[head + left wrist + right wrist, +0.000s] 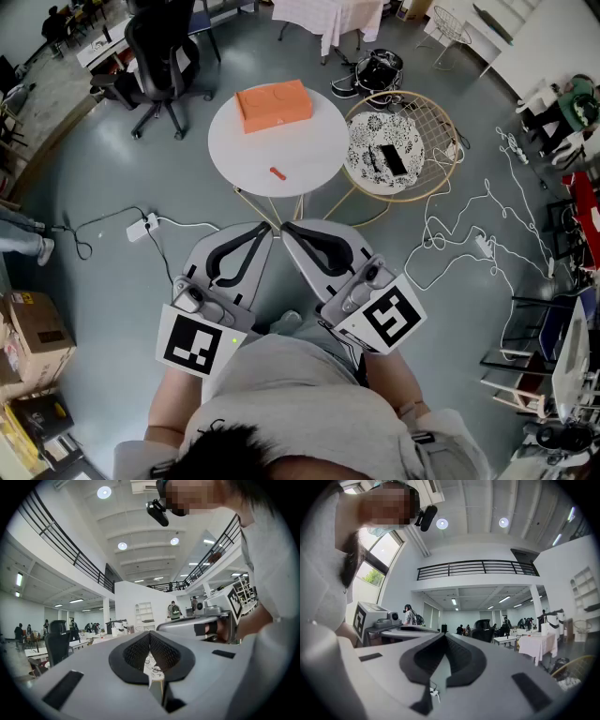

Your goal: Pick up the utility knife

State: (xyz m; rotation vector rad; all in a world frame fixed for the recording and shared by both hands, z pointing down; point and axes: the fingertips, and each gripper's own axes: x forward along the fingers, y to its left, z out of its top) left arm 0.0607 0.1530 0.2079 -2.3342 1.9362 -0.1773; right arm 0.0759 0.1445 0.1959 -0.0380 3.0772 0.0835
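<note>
The utility knife (pixel 277 173) lies flat on the round white table (pixel 309 150), near the table's near edge and a little left of its centre. It is a small, slim orange-red bar. Its long axis runs on a slant, from the table's far left toward its near right; which end carries the blade is too small to tell.

On the far half of the table sits an orange, rectangular box (pixel 273 104) with a matte top, well apart from the knife. Nothing lies between the knife and the table's near edge.

The left tongs (pixel 265 234) and right tongs (pixel 288 231) are held side by side below the table's near edge, over the grey floor (pixel 112 187), close to the person's body. Each pair is pressed together at the tips, its ribbed black pads bowed around an empty gap.

Right of the table stands a round wire chair (pixel 441 122) with a black-and-white patterned cushion (pixel 370 141). Beyond the table's left stands a black office chair (pixel 159 56). White cables (pixel 469 225) sprawl on the floor to the table's right.
</note>
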